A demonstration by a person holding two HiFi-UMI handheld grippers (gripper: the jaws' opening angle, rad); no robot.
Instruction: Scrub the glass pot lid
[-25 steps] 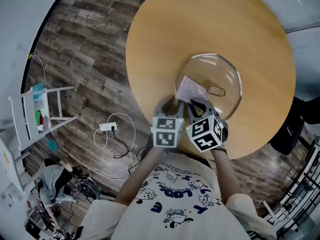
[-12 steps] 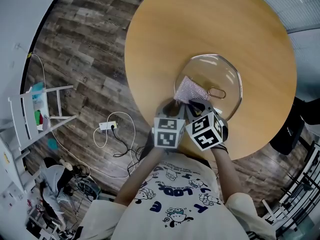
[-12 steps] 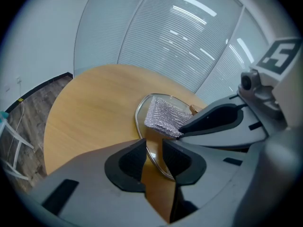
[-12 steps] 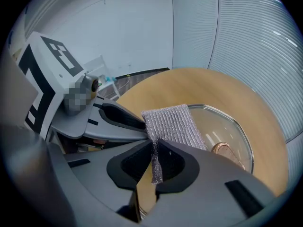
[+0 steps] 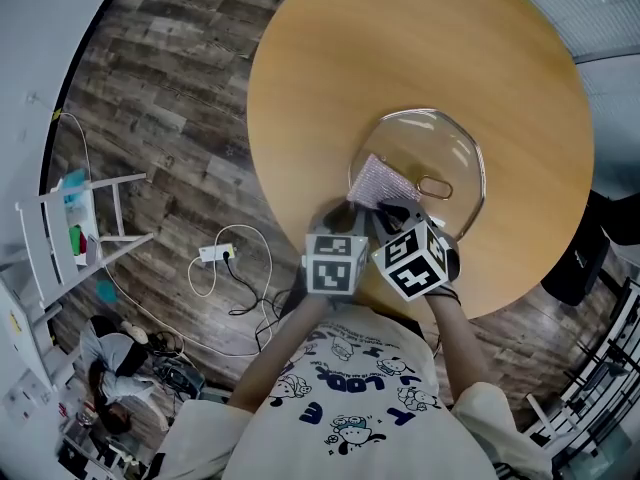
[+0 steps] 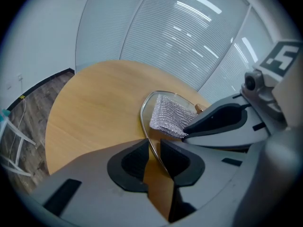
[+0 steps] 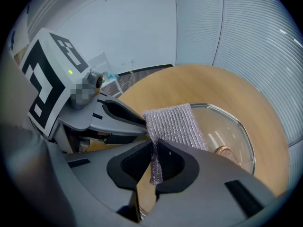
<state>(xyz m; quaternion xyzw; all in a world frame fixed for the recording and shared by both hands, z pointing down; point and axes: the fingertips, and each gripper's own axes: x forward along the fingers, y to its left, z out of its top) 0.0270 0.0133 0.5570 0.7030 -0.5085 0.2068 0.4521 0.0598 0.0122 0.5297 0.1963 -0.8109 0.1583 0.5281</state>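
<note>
The glass pot lid [image 5: 440,153] lies on the round wooden table [image 5: 400,48], with a copper handle [image 5: 434,184] on top. My left gripper [image 5: 347,211] is shut on the lid's near rim [image 6: 144,122], and the metal edge runs between its jaws [image 6: 151,151]. My right gripper [image 7: 154,161] is shut on a silver mesh scrub cloth [image 7: 176,123]. The cloth [image 5: 376,180] rests on the lid's left side, next to the handle [image 7: 225,151]. In the right gripper view the left gripper [image 7: 120,113] sits just left of the cloth.
Both grippers work at the table's near edge [image 5: 290,218]. On the wood floor lie a white power strip with cables [image 5: 218,256] and a white rack [image 5: 85,213] at the left. A dark chair [image 5: 590,258] stands at the right.
The right gripper has drawn the cloth slightly left across the lid, toward the rim. The left gripper has kept its hold on the rim.
</note>
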